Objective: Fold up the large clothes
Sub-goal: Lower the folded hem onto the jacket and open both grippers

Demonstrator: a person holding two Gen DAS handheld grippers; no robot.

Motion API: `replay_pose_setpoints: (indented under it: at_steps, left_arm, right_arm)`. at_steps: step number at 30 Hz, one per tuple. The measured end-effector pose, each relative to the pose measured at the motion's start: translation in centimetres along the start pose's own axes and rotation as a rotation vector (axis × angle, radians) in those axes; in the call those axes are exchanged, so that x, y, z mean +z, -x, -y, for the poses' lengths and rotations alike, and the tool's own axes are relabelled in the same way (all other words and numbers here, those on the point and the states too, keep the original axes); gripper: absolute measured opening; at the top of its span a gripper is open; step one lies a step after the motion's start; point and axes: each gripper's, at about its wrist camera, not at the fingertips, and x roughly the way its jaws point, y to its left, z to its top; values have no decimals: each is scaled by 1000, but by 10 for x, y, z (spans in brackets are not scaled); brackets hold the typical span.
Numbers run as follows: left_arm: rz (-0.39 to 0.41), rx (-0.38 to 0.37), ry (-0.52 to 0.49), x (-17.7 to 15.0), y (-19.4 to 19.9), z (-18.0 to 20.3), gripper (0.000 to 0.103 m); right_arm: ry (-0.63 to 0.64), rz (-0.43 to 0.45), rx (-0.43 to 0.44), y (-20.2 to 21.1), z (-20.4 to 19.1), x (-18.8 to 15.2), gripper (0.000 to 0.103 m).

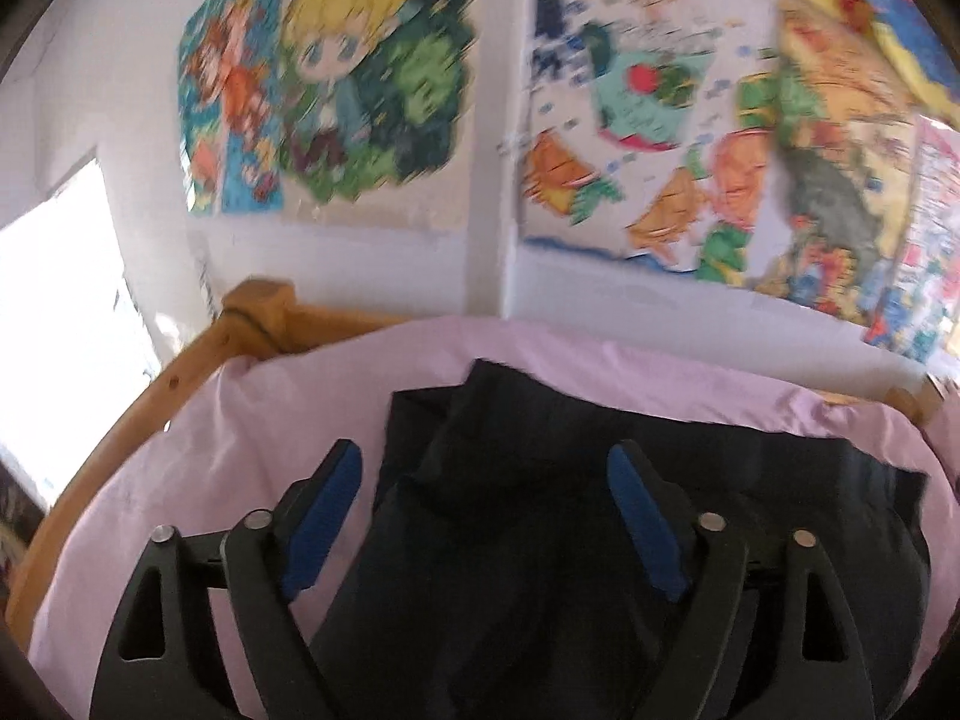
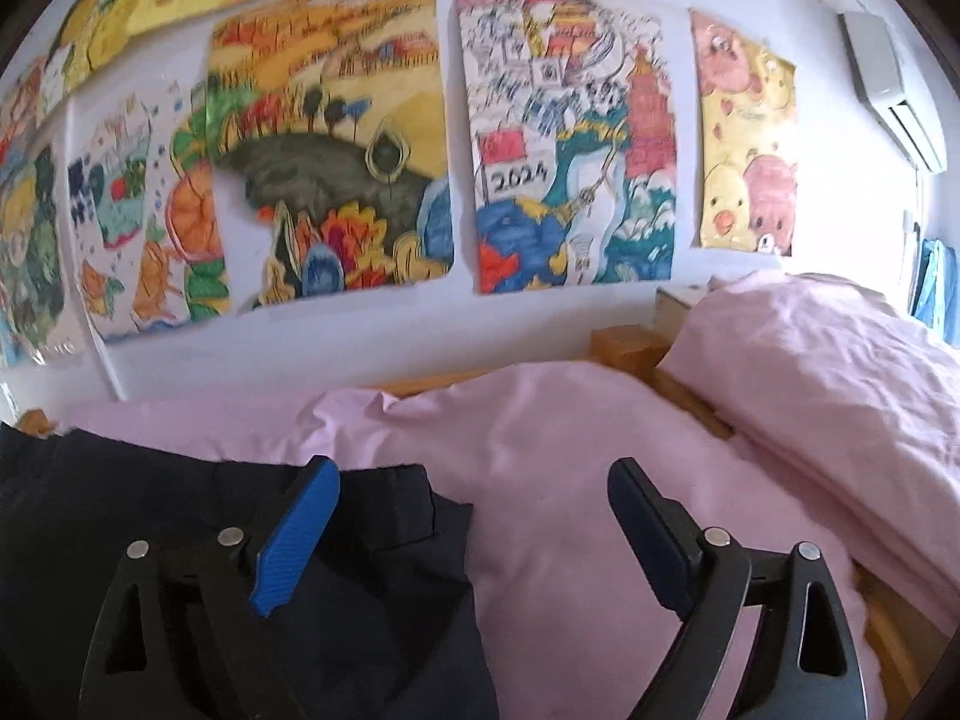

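Note:
A large dark navy garment [image 1: 540, 480] lies spread on a pink bed sheet [image 1: 252, 420]. In the left wrist view my left gripper [image 1: 486, 468] is open above the garment's left part, its blue pads [image 1: 324, 510] apart and empty. In the right wrist view the same garment [image 2: 180, 492] fills the lower left, its right edge ending near the middle. My right gripper [image 2: 474, 492] is open over that right edge, the left pad [image 2: 294, 540] above dark cloth and the right pad above the pink sheet [image 2: 570, 450]. Neither gripper holds anything.
A wooden bed frame [image 1: 180, 372] borders the sheet at left and back. A folded pink duvet [image 2: 840, 390] lies at the right. Children's drawings [image 2: 336, 150] cover the white wall. A bright window [image 1: 60, 312] is at the left, an air conditioner [image 2: 888, 90] at the upper right.

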Motion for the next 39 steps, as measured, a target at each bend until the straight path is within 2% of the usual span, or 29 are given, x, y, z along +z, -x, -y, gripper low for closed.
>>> replay_pose_setpoints:
  at_steps: [1, 4, 8, 11, 13, 18, 23, 25, 27, 39]
  left_arm:
    - [12, -20, -15, -3, 8, 7, 89]
    - [36, -115, -70, -16, 26, 32, 94]
    - [35, -199, -172, -37, 34, 69, 95]
    - [20, -177, -280, -51, 24, 99, 95]
    - [29, -142, -310, -55, 14, 110, 95]
    - [73, -70, -308, -47, -14, 111, 95]
    - [54, -60, -300, -46, -40, 105, 95]
    - [50, -43, -305, -46, -53, 106, 102]
    - [35, -50, -300, -46, -64, 106, 102]
    - [-52, -110, -255, -39, -122, 100, 102]
  right_arm:
    - [3, 6, 17, 7, -1, 1, 98]
    - [43, 22, 95, 32, -14, -3, 102]
    - [121, 3, 220, 51, -47, -26, 102]
    - [190, -2, 245, 50, -71, -44, 102]
    - [225, 1, 237, 45, -82, -51, 102]
    - [277, 31, 216, 18, -96, -60, 102]
    - [306, 39, 196, -8, -105, -56, 102]
    - [317, 25, 194, -20, -108, -57, 102]
    - [319, 16, 197, -31, -109, -60, 103]
    - [226, -198, 343, -109, -100, -64, 103]
